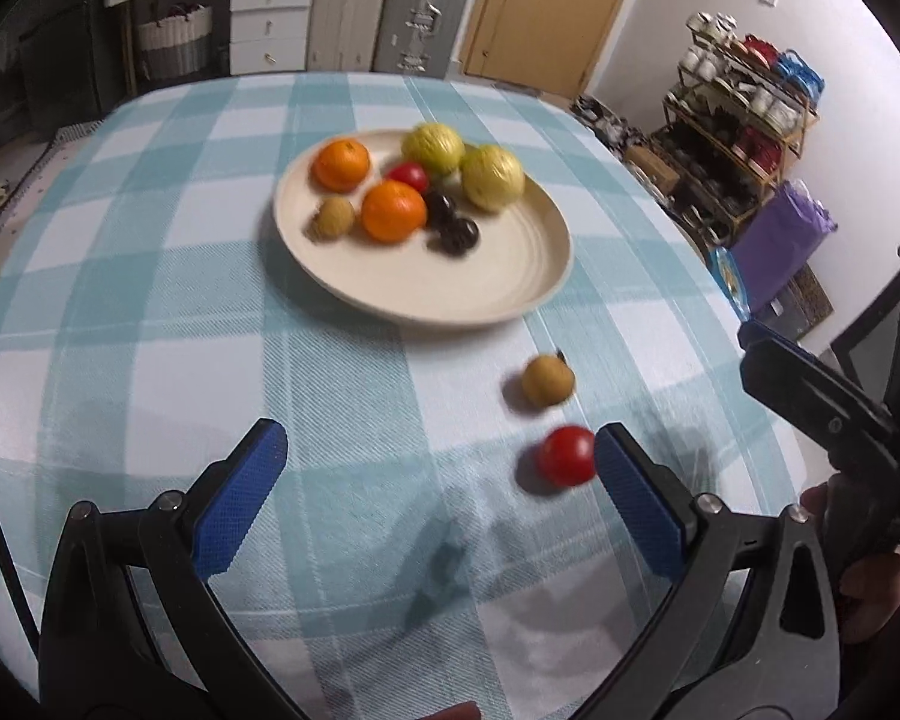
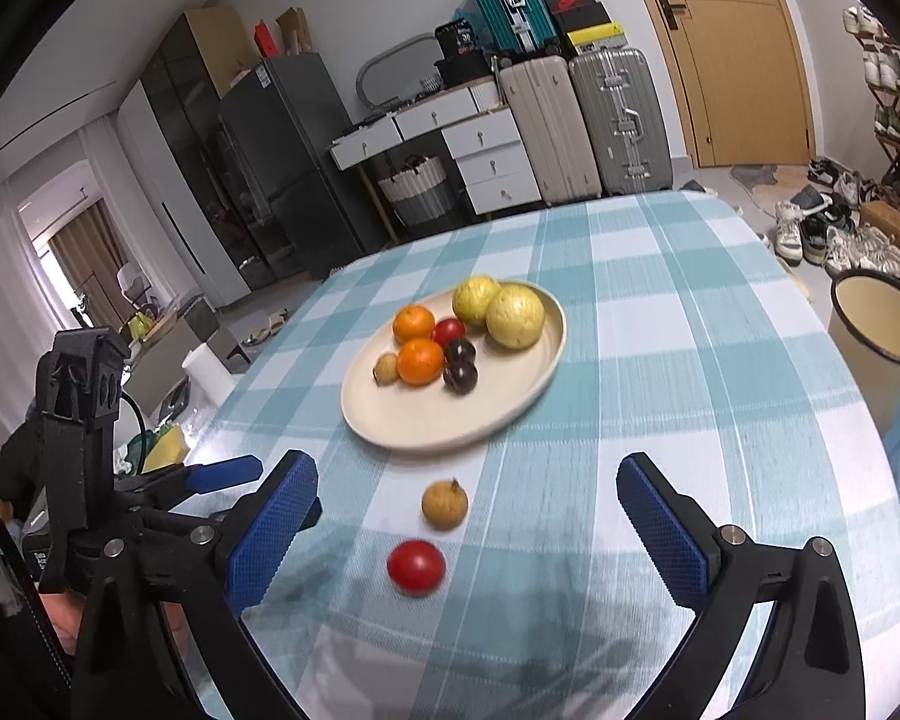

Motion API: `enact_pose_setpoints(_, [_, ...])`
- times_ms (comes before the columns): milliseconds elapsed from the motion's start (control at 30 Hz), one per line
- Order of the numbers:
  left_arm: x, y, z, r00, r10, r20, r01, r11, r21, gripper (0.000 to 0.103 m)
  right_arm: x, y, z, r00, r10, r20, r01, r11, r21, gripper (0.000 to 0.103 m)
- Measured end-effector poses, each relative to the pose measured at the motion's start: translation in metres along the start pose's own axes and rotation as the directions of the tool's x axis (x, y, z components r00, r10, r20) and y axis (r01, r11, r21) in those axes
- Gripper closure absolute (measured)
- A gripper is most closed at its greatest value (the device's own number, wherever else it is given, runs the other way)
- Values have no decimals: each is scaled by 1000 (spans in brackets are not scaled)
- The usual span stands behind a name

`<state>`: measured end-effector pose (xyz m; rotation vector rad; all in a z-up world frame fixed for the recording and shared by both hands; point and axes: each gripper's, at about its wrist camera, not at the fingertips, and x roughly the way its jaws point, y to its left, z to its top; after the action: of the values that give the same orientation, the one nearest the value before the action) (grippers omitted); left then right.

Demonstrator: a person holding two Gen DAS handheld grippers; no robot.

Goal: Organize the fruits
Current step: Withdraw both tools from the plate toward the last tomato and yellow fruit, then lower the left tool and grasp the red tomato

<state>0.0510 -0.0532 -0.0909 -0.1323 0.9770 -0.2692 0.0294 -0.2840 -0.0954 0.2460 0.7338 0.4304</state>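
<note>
Two fruits lie loose on the checked cloth of the table [image 2: 720,360], between the plate [image 2: 426,420] and the near edge: a red tomato [image 2: 416,566] closest to the near edge, and a small tan-brown fruit [image 2: 444,504] with a short stalk just beyond it, apart from the tomato and just short of the plate's rim. The plate sits toward the middle of the table and carries two oranges, two yellow-green fruits, a red one, two dark plums and another small tan one, with bare room left on its near half.

The left tongs [image 1: 441,480] are spread wide and hold nothing; their right pad sits just beside the tomato [image 1: 567,456], possibly touching it, though blur hides the contact. The right tongs [image 2: 468,510] are also spread wide and empty, with both loose fruits lying in the gap ahead of them.

The tomato looks light, smooth and round, so it likely rolls at a nudge and slips under a glancing squeeze; its skin probably bruises or splits under hard pressure. The best hold is across its widest middle, pads square on opposite sides, closing gently. The tan fruit [image 1: 548,382] seems lighter, with a rougher skin that should grip better, but it is small: take it around the body, not the stalk.
</note>
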Motion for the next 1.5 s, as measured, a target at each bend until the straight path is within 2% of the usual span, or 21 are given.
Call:
enact_pose_setpoints(200, [17,-11,-8,999,-24,-44,25,999,20,1,-2,-8,-9,1000,-14,-13,14,1000,18,1])
enact_pose_setpoints(367, [28,-21,-8,998,-17,-63,20,999,40,2,-2,-18,-10,1000,-24,-16,25,999,41,1])
enact_pose_setpoints(533, [37,-28,-6,996,-49,-76,53,997,47,4,2,-26,-11,999,-27,-25,28,998,58,1])
enact_pose_setpoints(700, [46,-34,-7,991,-81,-104,87,994,60,23,5,-32,-11,999,-21,-34,23,997,72,1])
enact_pose_setpoints(733, [46,-35,-7,991,-82,-102,89,994,66,23,6,-33,-11,999,-15,-37,18,997,74,1])
enact_pose_setpoints(767, [46,-36,-6,992,-87,-95,94,993,71,28,8,-33,-12,999,-4,-42,7,997,77,1])
enact_pose_setpoints(800, [47,-36,-6,990,-99,-96,106,992,71,37,10,-34,-12,999,1,-47,2,997,79,1])
enact_pose_setpoints(867, [47,-36,-5,987,-126,-99,133,989,67,44,12,-33,-12,999,3,-51,1,997,77,1])
enact_pose_setpoints(900, [48,-36,-5,985,-140,-100,146,987,66,51,13,-34,-12,999,7,-54,-3,997,77,1])
enact_pose_setpoints(1033, [47,-39,-4,970,-215,-111,224,972,75,74,17,-34,-13,998,13,-60,-8,997,79,1])
enact_pose_setpoints(1167, [46,-41,-5,970,-216,-110,228,968,102,76,21,-34,-11,998,17,-68,-12,997,79,1])
enact_pose_setpoints(1500, [28,-5,-2,973,-221,-72,223,974,31,76,35,-23,-9,994,49,-97,-43,997,63,1])
